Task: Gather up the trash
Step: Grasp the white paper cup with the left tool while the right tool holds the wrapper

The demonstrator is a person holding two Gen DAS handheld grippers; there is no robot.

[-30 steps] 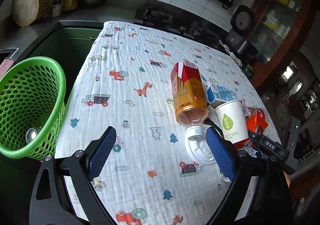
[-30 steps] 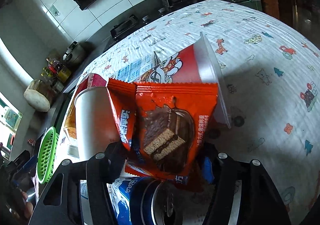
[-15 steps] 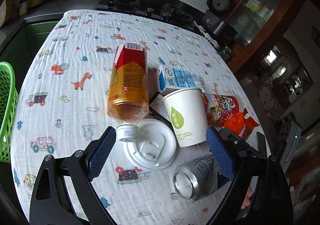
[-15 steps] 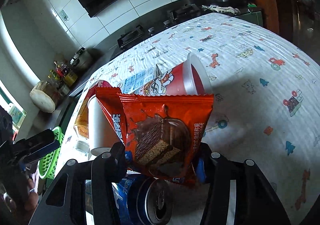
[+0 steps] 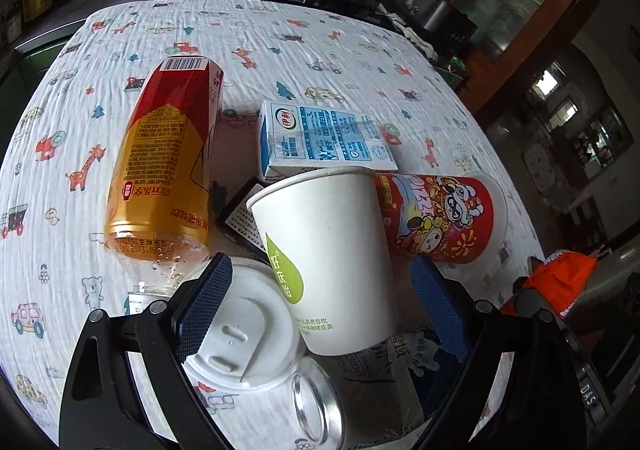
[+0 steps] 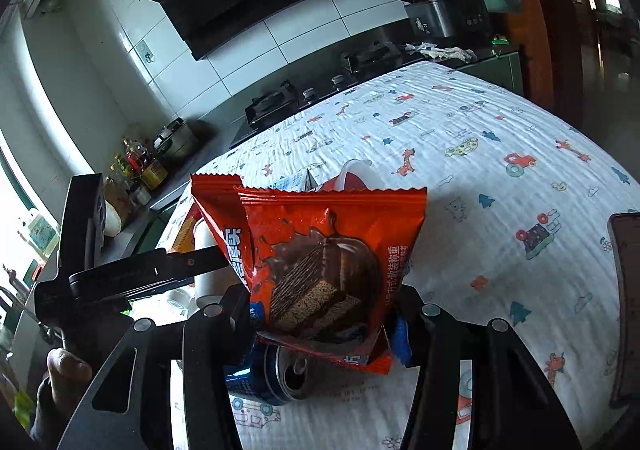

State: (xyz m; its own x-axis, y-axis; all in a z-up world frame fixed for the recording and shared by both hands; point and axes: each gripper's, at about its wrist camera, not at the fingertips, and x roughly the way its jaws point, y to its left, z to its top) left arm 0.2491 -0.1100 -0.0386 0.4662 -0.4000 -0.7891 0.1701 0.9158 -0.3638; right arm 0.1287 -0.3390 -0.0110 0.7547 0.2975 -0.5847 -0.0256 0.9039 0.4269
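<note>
Across the kitchen, a surface (image 5: pixel 320 38) draped in a white cloth printed with cartoon animals and vehicles is being used to carry the trash. At ten o'clock in the left wrist view, a large bottle (image 5: pixel 168 162) with a red and gold label is being shown lying on its side, its neck toward the camera. At three o'clock from it, a blue and white milk carton (image 5: pixel 324 138) is lying flat. Just below the carton, a white paper cup (image 5: pixel 328 266) with a green leaf mark is being seen between the blue pads of the left claw (image 5: pixel 320 306), which is being held wide and released, no pad pressing on the cup. At three o'clock from the cup, a red cartoon-printed tub (image 5: pixel 436 218) is lying on its side, touching it. At seven o'clock from the cup, a white plastic lid (image 5: pixel 244 334) is lying flat, and at six o'clock a drink can (image 5: pixel 320 406) is being shown on its side.

Over the cloth, in the right wrist view, an orange chocolate-wafer wrapper (image 6: pixel 320 262) is being held, clenched in the right claw (image 6: pixel 324 326), above the blue can (image 6: pixel 272 374). At eight o'clock, a person's thumb (image 6: pixel 64 370) is being shown behind the other tool.
</note>
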